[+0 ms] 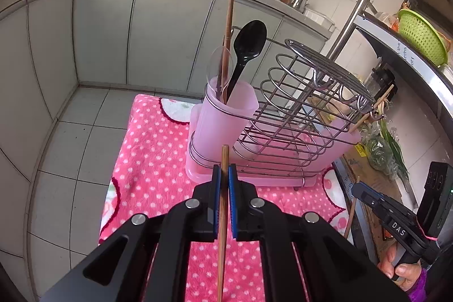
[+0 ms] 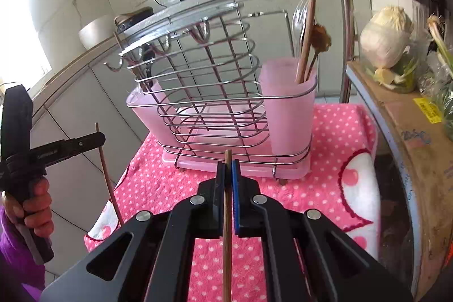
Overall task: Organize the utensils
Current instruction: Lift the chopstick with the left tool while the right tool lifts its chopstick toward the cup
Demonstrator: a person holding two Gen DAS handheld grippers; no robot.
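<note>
- Left gripper was clamped on a wooden chopstick, which ran lengthwise between the blue pads with its tip poking out in front.
- Right gripper was likewise closed on a second chopstick, held the same way, probably so either stick could be lowered end-first.
- Wire rack stood on the pink dotted cloth, ahead of both grippers.
- Pink cup at one end of the rack already held a black spoon, a clear spoon and a long wooden stick, all upright.
- Judgement: that cup seemed the likely slot for both chopsticks; neither was over it yet.
</note>
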